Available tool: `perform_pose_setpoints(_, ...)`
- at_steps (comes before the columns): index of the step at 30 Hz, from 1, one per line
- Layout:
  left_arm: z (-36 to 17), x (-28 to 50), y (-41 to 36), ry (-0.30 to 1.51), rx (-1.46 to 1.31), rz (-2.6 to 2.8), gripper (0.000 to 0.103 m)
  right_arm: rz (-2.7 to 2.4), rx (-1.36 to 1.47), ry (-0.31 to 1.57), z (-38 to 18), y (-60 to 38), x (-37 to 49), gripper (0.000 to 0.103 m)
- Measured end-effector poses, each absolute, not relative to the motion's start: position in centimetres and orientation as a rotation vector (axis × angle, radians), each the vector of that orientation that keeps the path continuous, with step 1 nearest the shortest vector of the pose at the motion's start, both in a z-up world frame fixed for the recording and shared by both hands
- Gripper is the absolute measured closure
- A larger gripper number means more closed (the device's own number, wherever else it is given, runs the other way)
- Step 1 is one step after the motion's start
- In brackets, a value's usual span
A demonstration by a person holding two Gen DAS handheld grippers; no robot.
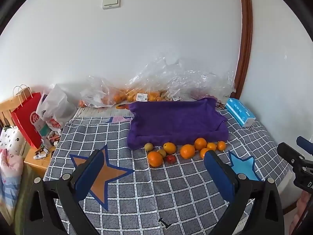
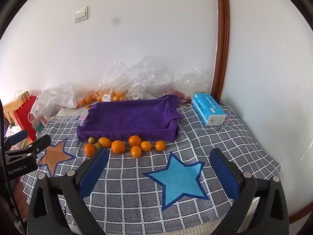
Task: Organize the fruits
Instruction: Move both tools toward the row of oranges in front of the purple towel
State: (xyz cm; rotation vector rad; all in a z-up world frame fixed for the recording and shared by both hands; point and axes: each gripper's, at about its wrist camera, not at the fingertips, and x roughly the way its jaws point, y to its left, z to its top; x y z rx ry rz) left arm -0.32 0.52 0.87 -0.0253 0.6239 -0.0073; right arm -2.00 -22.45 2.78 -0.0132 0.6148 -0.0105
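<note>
The loose oranges (image 1: 187, 151) and smaller fruits lie in a row on the checked cloth (image 1: 166, 192), touching the near wall of the purple cloth-lined tray (image 1: 176, 121). Being round and crowded, one nudged by a finger would likely roll off and scatter its neighbours. The left gripper (image 1: 154, 168) and right gripper (image 2: 159, 168) hover short of the fruit, both spread fully wide, holding and touching nothing.

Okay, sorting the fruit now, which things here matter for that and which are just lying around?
For the job:
loose oranges
small red fruit
greenish fruits
purple cloth-lined tray

Just lying about:
tissue box
red paper bag
clear plastic bags
checked cloth
</note>
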Motion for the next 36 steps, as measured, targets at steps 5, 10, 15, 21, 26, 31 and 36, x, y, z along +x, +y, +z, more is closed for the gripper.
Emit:
perform_pose_setpoints(5, 0.8, -0.4, 0.7, 0.626, -0.038, -0.002, 0.001, -0.004, -0.008, 0.618, 2.7, -22.5, -1.8, 0.001)
perform_pose_setpoints(10, 0.7, -0.6, 0.8, 0.621, -0.041, 0.003, 0.001, -0.003, -0.002, 0.615, 2.7, -22.6, -1.8, 0.001)
perform_pose_setpoints(15, 0.7, -0.6, 0.8, 0.623, -0.039, 0.005, 0.001, 0.000, -0.003, 0.617, 2.7, -22.6, -1.8, 0.001)
perform_pose_setpoints(21, 0.8, -0.8, 1.2, 0.618, -0.054, 0.009, 0.001, 0.010, -0.004, 0.619, 2.5, -22.3, -1.8, 0.001)
perform_pose_setpoints(26, 1.0, -0.7, 1.5, 0.613, -0.059, 0.020, 0.001, 0.016, 0.002, 0.620, 2.6, -22.2, -1.5, 0.001)
perform_pose_setpoints(31, 1.0, -0.7, 1.8, 0.614, -0.069, 0.024, 0.001, 0.023, -0.001, 0.619, 2.5, -22.0, -1.5, 0.001)
perform_pose_setpoints(36, 1.2, -0.9, 1.6, 0.608, -0.065, 0.026, 0.001, 0.028, 0.008, 0.619, 2.3, -22.2, -1.4, 0.001)
